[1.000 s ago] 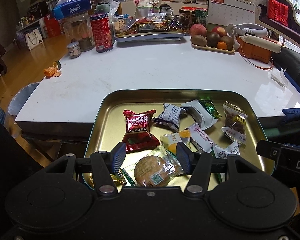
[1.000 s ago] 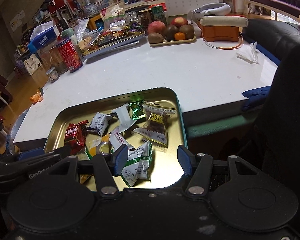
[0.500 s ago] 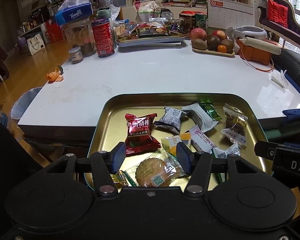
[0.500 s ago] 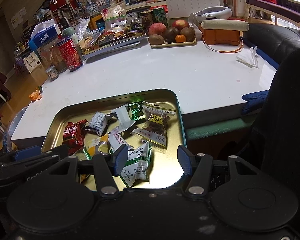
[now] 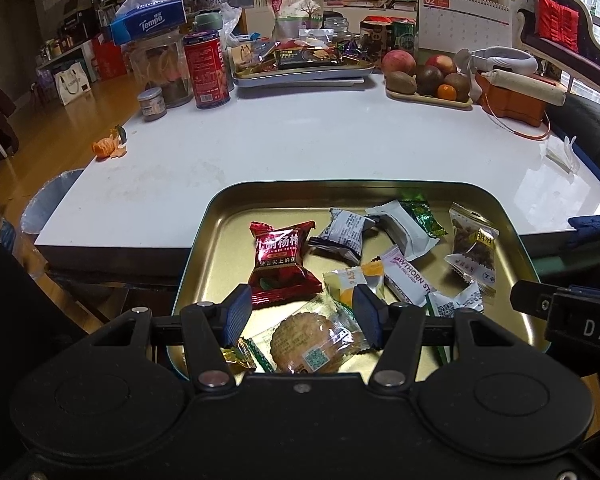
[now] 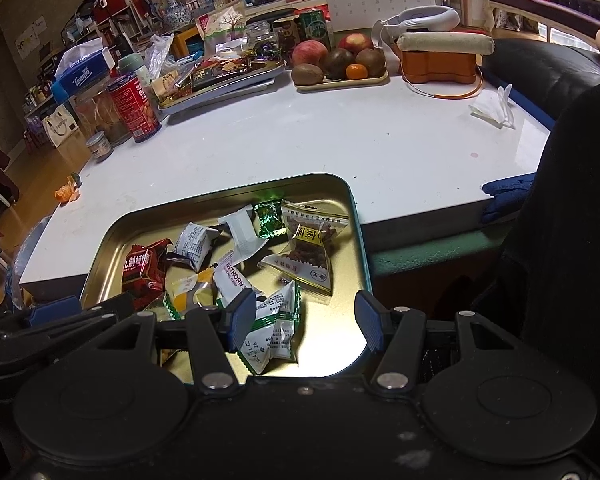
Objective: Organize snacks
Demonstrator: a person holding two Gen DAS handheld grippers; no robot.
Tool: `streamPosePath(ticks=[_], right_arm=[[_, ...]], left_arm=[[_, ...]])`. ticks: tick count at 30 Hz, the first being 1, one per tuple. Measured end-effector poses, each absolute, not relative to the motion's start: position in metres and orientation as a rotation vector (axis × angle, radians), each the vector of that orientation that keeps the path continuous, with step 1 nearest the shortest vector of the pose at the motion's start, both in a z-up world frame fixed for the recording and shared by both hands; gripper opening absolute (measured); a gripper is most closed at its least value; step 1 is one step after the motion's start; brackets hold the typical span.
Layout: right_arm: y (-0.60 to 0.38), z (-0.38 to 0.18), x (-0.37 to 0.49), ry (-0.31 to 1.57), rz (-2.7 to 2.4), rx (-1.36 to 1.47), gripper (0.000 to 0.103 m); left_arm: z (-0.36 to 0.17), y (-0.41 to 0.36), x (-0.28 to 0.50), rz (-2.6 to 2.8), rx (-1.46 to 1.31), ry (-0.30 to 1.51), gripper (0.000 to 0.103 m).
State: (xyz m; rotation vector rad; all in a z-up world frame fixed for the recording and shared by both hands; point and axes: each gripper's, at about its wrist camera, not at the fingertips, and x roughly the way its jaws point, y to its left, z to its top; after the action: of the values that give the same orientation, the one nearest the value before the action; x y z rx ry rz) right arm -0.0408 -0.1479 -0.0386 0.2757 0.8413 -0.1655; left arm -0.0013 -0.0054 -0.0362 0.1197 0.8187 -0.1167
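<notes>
A gold tin tray (image 5: 340, 187) (image 6: 220, 195) juts out past the near edge of the white table and holds several wrapped snacks. Among them are a red packet (image 5: 282, 264) (image 6: 144, 270), a clear-wrapped round cookie (image 5: 314, 342), a white hawthorn stick (image 5: 408, 276), a clear packet of dark fruit (image 5: 474, 248) (image 6: 306, 254) and a white-and-green packet (image 6: 274, 330). My left gripper (image 5: 302, 312) hangs open over the tray's near side, above the cookie, with nothing in it. Over the tray's near right corner my right gripper (image 6: 306, 316) stands open beside the white-and-green packet, holding nothing.
The white table (image 5: 300, 144) carries a second snack tray (image 5: 304, 70), a fruit plate (image 5: 428, 82), a red can (image 5: 206, 70), a glass jar and a tissue box at the back. A peeled mandarin (image 5: 106, 147) lies left. A blue cloth (image 5: 592, 228) sits at the right edge.
</notes>
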Motion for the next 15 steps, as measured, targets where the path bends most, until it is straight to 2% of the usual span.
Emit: streamPosePath(ticks=[15], right_arm=[[-0.1449,-0.0386,-0.0402,0.833,-0.159,0.251,0.058]], left_arm=[[-0.0385,-0.0042,0.0023,-0.107,0.108,0.842,0.061]])
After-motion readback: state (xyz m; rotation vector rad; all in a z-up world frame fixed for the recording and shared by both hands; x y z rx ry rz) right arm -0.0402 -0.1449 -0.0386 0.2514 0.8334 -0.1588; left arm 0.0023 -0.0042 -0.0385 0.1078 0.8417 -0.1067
